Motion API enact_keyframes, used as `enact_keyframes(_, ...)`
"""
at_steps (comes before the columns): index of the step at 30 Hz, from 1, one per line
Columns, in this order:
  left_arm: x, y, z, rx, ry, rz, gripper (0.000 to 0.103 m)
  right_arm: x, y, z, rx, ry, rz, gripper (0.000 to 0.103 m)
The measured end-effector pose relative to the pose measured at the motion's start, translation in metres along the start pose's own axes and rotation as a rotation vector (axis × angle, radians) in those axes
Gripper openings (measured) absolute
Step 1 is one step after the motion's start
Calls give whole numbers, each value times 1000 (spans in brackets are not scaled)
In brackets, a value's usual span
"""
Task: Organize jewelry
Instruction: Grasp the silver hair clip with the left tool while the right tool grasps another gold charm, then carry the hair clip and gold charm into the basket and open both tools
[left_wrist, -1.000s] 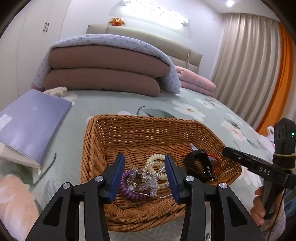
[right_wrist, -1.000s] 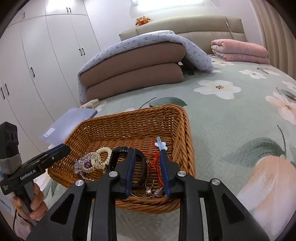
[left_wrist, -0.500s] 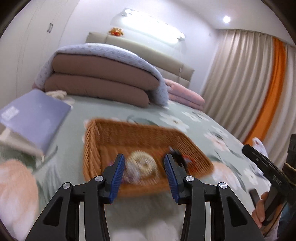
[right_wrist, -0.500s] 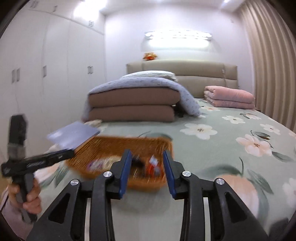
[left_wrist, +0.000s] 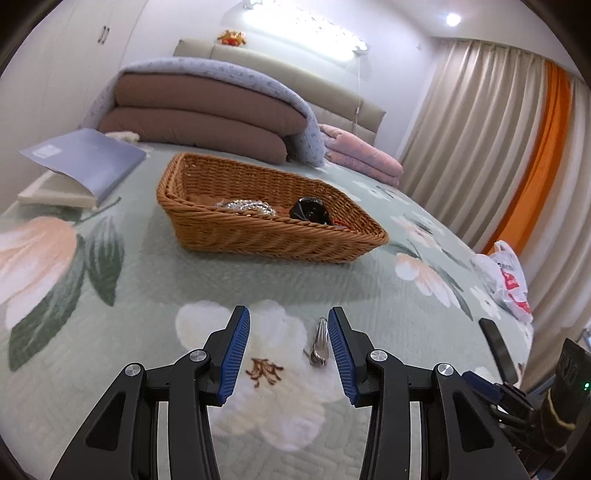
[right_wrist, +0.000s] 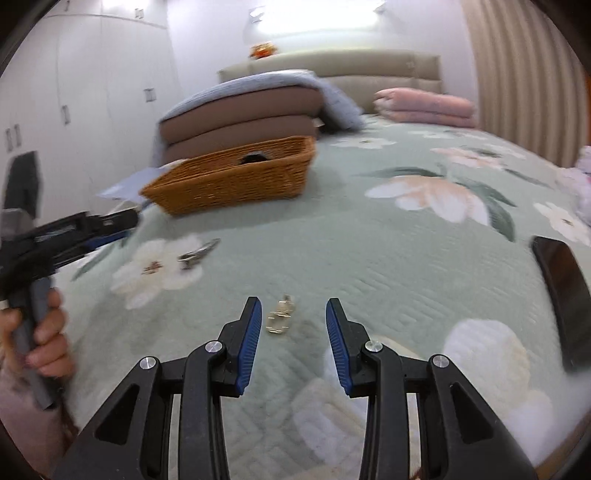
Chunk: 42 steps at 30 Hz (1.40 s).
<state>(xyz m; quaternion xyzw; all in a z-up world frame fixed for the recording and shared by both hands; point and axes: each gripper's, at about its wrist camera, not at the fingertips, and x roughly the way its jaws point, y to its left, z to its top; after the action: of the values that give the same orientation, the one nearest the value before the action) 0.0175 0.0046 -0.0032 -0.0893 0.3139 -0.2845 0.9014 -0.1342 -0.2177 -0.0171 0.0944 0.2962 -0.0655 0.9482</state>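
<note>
My left tongs (left_wrist: 289, 350) hang open over the bed (left_wrist: 147, 280), a silver hair clip (left_wrist: 320, 343) lying just inside the right pad. My right tongs (right_wrist: 293, 334), which have just been opening, stand open around a small gold clip (right_wrist: 280, 320); the jewelry basket (left_wrist: 266, 225) sits far off.

Two fisheye wrist cameras look forward and down along their grippers, low and close over the bed (left_wrist: 155, 288). The left view faces the headboard and curtain, with the basket (left_wrist: 258, 236) near. The right view, from further right, sees the basket (right_wrist: 236, 181) further off. Both share basket, the silver clip (left_wrist: 320, 345) and stacked bedding (right_wrist: 243, 114).
</note>
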Motion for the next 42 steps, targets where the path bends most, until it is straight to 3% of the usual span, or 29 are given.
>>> enact_keyframes(3, 3, -4, -7, 8, 27, -11, 45, 12, -5, -6, 27, 33, -1, 39)
enact_keyframes(9, 46, -18, -12, 93, 223, -16, 45, 19, -10, -4, 33, 47, 29, 39)
enact_keyframes(16, 78, -36, -7, 173, 314, 9, 45, 25, -2, 1, 1, 78, 26, 39)
enact_keyframes(24, 79, -43, -12, 223, 303, 30, 45, 38, 12, 13, -20, 120, -13, 41)
enact_keyframes(27, 79, -43, -12, 224, 302, 36, 41, 39, 15, 12, -46, 116, -28, 35)
enact_keyframes(31, 81, -46, -13, 231, 306, 38, 27, 41, 19, 12, -70, 121, -35, 14)
enact_keyframes(32, 81, -46, -13, 236, 308, 43, 22, 41, 20, 12, -77, 120, -40, 14)
enact_keyframes(42, 77, -46, -12, 230, 276, 32, 22, 36, 13, 14, -43, 101, 24, 13)
